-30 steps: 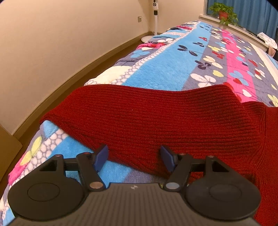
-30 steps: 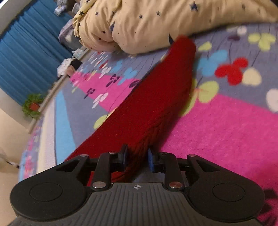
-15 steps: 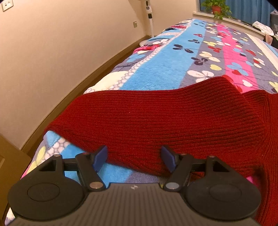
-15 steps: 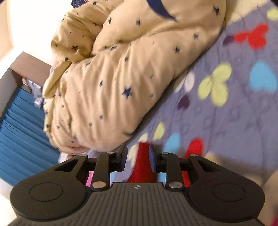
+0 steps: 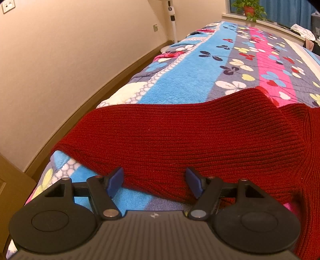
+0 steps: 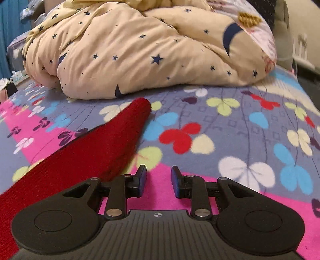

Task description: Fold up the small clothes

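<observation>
A red knitted sweater (image 5: 180, 136) lies spread out on a bed, on top of a soft blanket (image 5: 180, 80) with stripes of blue, grey and pink and lots of little flowers on it. In the left wrist view, the left gripper (image 5: 155, 182) sits low at the near edge of the sweater. Its two blue pads (image 5: 116, 180) stand far apart. The red knit lies between them, but the pads do not press on it, so this gripper holds nothing. A cream wall (image 5: 60, 60) runs along the left side of the bed, a white fan stand (image 5: 172, 20) stands at the far end, and a green plant (image 5: 249, 8) sits on the window sill by blue curtains (image 5: 290, 10). In the right wrist view, the right gripper (image 6: 158, 182) hangs over a pink stripe of the blanket (image 6: 220, 130). Its jaws stand a small way apart and have just been opening, and there is only pink blanket between them. A long red sleeve (image 6: 90, 152) of the sweater lies flat just to the left of this gripper and does not touch its pads. The sleeve points away, and its rounded end lies near a big puffy cream quilt (image 6: 150, 50) with dark blue stars and moons. The quilt is piled up at the far end of the bed.
</observation>
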Demonstrator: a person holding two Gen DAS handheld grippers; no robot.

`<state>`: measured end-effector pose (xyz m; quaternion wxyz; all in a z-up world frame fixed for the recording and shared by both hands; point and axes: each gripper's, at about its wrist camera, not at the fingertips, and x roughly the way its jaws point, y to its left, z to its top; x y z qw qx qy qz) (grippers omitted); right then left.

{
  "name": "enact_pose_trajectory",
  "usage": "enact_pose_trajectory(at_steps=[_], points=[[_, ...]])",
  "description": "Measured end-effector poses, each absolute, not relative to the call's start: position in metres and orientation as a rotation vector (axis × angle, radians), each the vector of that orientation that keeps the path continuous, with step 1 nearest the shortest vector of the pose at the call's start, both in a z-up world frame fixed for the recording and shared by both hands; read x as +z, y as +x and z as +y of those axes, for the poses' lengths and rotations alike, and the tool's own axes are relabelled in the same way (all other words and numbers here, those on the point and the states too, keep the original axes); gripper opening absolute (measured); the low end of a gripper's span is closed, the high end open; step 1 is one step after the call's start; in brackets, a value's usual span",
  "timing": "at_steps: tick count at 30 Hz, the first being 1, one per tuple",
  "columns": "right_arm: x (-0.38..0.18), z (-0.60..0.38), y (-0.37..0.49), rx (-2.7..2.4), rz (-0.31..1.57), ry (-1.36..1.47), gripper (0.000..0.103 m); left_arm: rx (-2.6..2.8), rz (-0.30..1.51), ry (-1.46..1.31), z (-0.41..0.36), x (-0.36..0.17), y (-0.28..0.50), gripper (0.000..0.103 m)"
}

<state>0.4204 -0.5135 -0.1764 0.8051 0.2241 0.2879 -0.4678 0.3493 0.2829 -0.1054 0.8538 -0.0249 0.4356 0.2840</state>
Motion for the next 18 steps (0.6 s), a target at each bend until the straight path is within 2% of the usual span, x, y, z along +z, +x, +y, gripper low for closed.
enact_pose_trajectory(at_steps=[1, 2, 4, 5, 7, 9, 13, 18], points=[[-0.174, -0.518, 0.422, -0.951, 0.585, 0.511, 0.033, 0.598, 0.917, -0.050, 0.283, -0.105, 0.349, 0.074], [-0.170, -0.528, 0.425, -0.819, 0.512, 0.571, 0.029, 0.597, 0.917, -0.049, 0.283, -0.105, 0.350, 0.074], [-0.162, -0.539, 0.429, -0.587, 0.405, 0.605, 0.031, 0.596, 0.916, -0.052, 0.283, -0.105, 0.349, 0.074], [-0.163, -0.546, 0.430, -0.537, 0.397, 0.624, 0.037, 0.595, 0.916, -0.051, 0.282, -0.105, 0.349, 0.074], [-0.177, -0.561, 0.426, -0.542, 0.425, 0.737, 0.042, 0.598, 0.917, -0.052, 0.282, -0.106, 0.349, 0.074], [-0.192, -0.573, 0.417, -0.537, 0.418, 0.855, 0.043, 0.600, 0.917, -0.044, 0.281, -0.106, 0.349, 0.074], [-0.192, -0.584, 0.411, -0.442, 0.336, 0.925, 0.053, 0.599, 0.915, -0.031, 0.279, -0.106, 0.349, 0.074], [-0.196, -0.599, 0.406, -0.474, 0.300, 0.990, 0.056, 0.597, 0.916, -0.029, 0.280, -0.106, 0.349, 0.074]])
